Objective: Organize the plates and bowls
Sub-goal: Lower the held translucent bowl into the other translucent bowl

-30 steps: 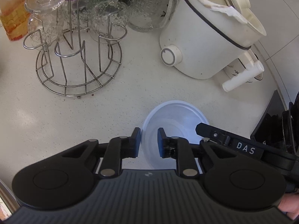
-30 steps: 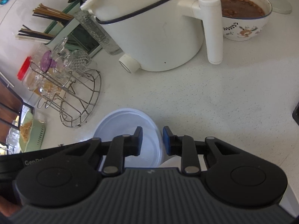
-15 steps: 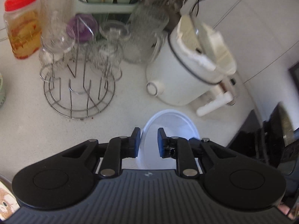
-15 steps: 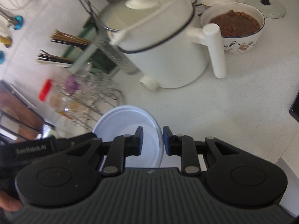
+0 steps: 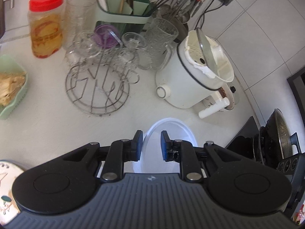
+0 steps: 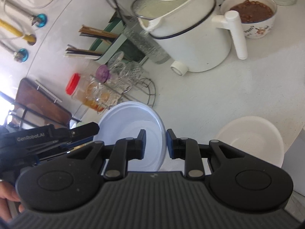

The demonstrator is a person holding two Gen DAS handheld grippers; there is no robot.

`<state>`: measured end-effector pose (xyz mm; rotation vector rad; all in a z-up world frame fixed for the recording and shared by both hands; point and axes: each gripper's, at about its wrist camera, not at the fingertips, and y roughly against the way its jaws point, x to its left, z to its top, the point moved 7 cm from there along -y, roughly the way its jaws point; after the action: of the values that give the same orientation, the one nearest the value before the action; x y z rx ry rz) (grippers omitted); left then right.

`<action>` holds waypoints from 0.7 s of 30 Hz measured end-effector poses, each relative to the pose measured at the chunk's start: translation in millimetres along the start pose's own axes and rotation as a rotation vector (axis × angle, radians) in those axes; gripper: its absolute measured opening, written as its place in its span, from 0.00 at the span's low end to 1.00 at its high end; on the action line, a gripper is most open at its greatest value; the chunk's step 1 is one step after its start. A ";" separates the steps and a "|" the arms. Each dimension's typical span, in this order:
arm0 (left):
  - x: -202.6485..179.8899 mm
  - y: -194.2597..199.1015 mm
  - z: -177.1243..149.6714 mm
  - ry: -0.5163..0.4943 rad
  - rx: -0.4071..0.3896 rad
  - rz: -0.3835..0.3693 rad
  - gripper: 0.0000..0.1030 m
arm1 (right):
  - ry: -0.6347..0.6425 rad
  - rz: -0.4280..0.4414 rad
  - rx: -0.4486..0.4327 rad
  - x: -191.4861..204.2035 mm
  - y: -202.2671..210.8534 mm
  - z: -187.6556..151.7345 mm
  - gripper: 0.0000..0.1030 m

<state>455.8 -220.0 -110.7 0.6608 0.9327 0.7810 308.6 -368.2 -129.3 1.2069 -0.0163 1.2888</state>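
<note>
A pale blue-white bowl (image 5: pixel 172 133) hangs above the white counter, held by both grippers at opposite sides of its rim. My left gripper (image 5: pixel 151 145) is shut on the near rim, which runs between its blue pads. The right wrist view looks into the same bowl (image 6: pixel 131 120), and my right gripper (image 6: pixel 156 143) is shut on its right rim. The left gripper (image 6: pixel 76 133) reaches in from the left there, with a hand behind it. A second white bowl (image 6: pixel 249 139) sits on the counter below, to the right.
A white electric pot (image 5: pixel 190 76) with a long handle stands behind. A wire rack of glasses (image 5: pixel 97 87), a red-lidded jar (image 5: pixel 45 24) and a utensil holder (image 5: pixel 122 9) are at the left. A bowl of brown food (image 6: pixel 251 17) sits far right, a wok (image 5: pixel 280 139) on the stove.
Both grippers have risen with the bowl and tilted. The counter items look smaller and farther, and the second white bowl has come into the right wrist view.
</note>
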 end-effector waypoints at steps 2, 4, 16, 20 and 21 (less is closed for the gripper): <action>7.3 4.3 -4.0 0.023 -0.002 -0.009 0.22 | 0.006 0.012 0.007 4.4 1.1 -1.4 0.26; 15.1 8.4 -7.8 0.044 -0.005 -0.015 0.22 | 0.019 0.026 0.007 9.7 2.2 -2.8 0.26; 64.6 34.4 -50.4 0.169 -0.046 -0.002 0.22 | 0.051 0.085 0.089 27.8 -9.6 -41.3 0.26; 74.4 37.0 -66.3 0.188 -0.055 0.034 0.22 | 0.067 0.076 0.117 31.4 -15.7 -53.2 0.26; 76.5 36.6 -69.8 0.186 -0.052 0.044 0.22 | 0.063 0.077 0.125 31.0 -17.4 -55.2 0.26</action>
<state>412.0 -126.2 -147.1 0.5713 1.0655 0.9147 300.1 -305.4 -146.5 1.2822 0.0652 1.4117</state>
